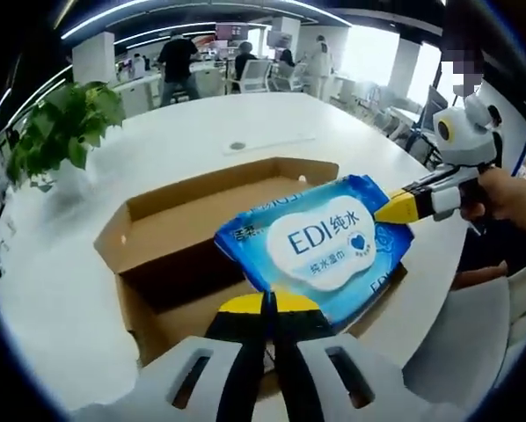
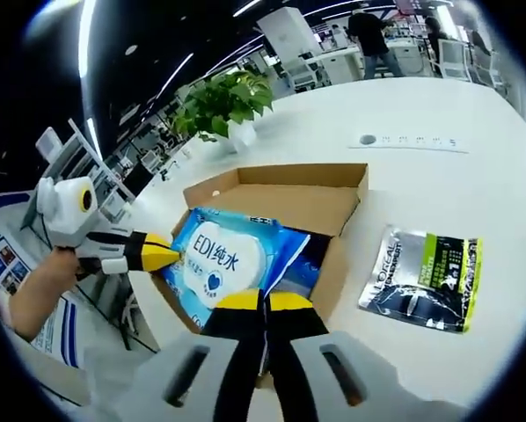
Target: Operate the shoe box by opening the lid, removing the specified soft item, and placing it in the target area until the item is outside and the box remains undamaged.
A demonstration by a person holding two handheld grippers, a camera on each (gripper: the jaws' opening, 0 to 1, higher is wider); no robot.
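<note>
Over the open shoe box (image 1: 184, 237) I hold the wipes pack (image 1: 320, 246) lifted, left gripper (image 1: 269, 303) and right gripper (image 2: 265, 301) both clamped on opposite edges; placing it remains.

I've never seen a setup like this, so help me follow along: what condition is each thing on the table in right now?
Shoe box: open, flaps spread, upright on the table.
Wipes pack: lifted over the box, pinched at two edges.
Left gripper: shut on the wipes pack.
Right gripper: shut on the wipes pack.
Silver sachet: flat on the table beside the box, untouched.
Potted plant: standing upright.
</note>
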